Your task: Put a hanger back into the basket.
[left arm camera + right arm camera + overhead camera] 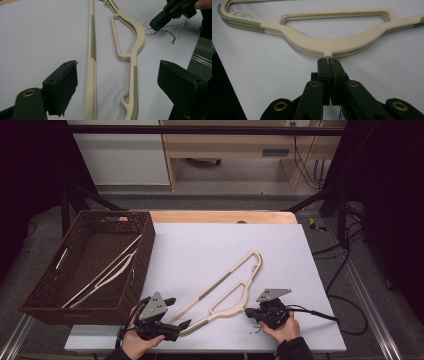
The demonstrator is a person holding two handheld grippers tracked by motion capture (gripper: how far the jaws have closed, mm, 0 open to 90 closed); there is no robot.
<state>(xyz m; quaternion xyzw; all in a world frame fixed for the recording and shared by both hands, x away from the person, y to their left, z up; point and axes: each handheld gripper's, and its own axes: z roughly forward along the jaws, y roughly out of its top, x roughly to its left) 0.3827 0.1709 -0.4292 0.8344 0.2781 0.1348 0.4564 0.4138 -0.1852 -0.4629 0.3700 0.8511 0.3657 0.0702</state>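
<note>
right gripper [329, 62] clamping hanger hook [165, 32]

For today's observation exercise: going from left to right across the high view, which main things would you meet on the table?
Wicker basket → left gripper, open → cream hanger → right gripper, shut on the hanger's wire hook.

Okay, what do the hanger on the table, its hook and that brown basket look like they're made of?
The hanger looks like matte cream plastic, moulded smooth, with ribbed grey-green grip strips, maybe rubber. Its hook is thin shiny wire, likely steel. The basket looks woven, wicker or rattan-like, dark brown.
</note>
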